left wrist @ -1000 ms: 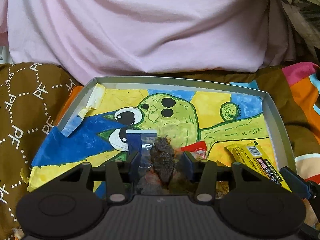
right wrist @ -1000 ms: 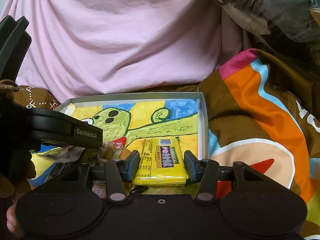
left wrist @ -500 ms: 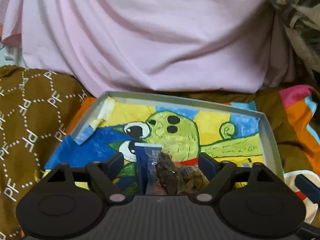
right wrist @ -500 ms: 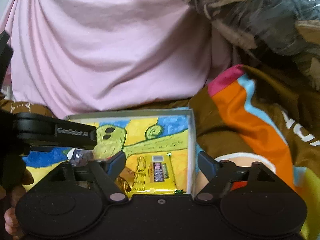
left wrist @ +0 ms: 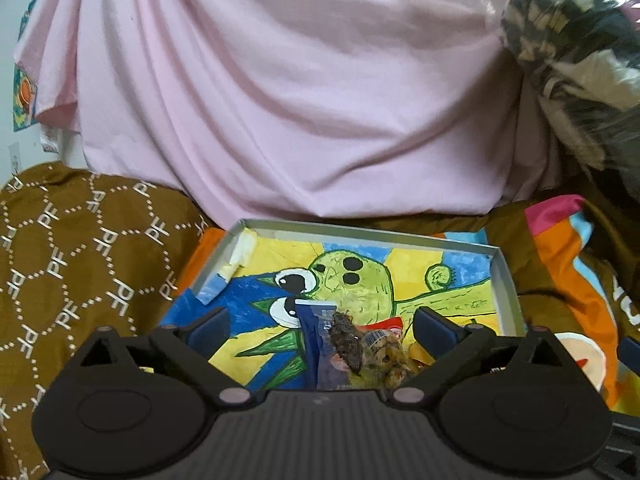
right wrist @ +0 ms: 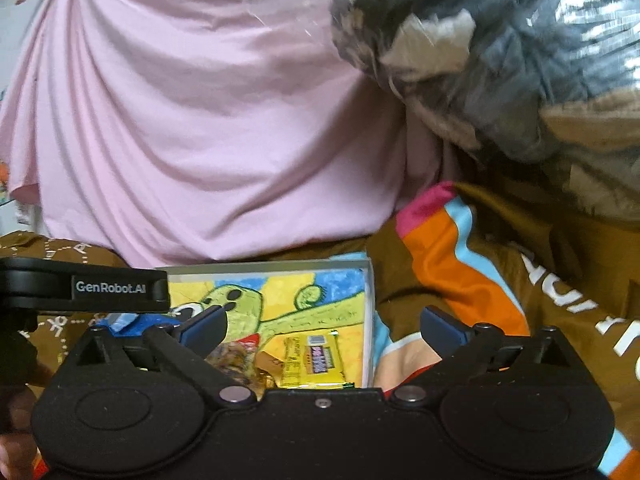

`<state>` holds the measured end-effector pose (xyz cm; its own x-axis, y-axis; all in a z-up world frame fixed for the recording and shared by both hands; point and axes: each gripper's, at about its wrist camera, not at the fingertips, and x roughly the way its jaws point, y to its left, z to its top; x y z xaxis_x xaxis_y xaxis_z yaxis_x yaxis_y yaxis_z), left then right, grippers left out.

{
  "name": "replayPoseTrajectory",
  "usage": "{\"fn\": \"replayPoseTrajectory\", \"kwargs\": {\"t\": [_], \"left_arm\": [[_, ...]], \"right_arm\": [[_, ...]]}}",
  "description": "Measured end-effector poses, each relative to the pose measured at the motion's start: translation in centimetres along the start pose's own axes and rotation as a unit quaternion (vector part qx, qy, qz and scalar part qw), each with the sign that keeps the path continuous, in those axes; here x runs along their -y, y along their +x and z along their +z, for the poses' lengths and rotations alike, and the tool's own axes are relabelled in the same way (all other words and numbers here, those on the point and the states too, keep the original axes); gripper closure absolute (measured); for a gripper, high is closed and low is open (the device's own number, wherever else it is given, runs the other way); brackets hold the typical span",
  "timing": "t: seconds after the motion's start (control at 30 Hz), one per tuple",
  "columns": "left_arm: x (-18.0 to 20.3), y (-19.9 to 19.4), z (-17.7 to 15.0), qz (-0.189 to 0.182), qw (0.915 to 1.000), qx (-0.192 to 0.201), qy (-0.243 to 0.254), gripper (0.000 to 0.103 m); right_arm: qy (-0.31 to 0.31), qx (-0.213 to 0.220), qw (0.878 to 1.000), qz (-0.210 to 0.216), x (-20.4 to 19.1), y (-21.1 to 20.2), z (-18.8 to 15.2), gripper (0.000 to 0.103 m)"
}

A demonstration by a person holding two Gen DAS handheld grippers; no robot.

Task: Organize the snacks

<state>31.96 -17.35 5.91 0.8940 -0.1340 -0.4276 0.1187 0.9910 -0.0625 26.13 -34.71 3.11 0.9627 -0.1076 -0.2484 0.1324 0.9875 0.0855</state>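
A shallow grey tray (left wrist: 360, 229) lined with a green cartoon painting lies on the bedding. Near its front edge sit a blue packet (left wrist: 316, 354), a dark brown snack (left wrist: 347, 346), a clear-wrapped snack (left wrist: 386, 356) and a red packet (left wrist: 382, 323). My left gripper (left wrist: 320, 327) hovers above and behind this pile, its jaws still opening, touching none of it. In the right wrist view a yellow packet (right wrist: 313, 362) lies flat in the tray (right wrist: 280, 266) by the right wall. My right gripper (right wrist: 324, 326) hangs over it, jaws opening wide, pads clear of it.
A pink cloth (left wrist: 300, 100) hangs behind the tray. Brown patterned bedding (left wrist: 80, 248) lies to the left, orange-striped bedding (right wrist: 460, 264) to the right. A plastic bag of dark fabric (right wrist: 500, 52) bulges at upper right. The left gripper's body (right wrist: 80, 288) crosses the right view's left side.
Both grippers have opened from narrow to wide and drawn back and up from the tray. The dark snack and the yellow packet, earlier between the fingers, now lie free in the tray.
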Motion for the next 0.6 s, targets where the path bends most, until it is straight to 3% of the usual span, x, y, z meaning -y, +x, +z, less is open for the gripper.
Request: {"fn": "replayPoseTrajectory", "kwargs": {"t": [0.6], "left_arm": [[-5.2,-9.7,-2.1,-0.008,0.9997,0.023,0.000,0.001]], "right_arm": [[-0.007,0.013,1.000,0.018,-3.1,-8.2,-0.1,0.001]]}}
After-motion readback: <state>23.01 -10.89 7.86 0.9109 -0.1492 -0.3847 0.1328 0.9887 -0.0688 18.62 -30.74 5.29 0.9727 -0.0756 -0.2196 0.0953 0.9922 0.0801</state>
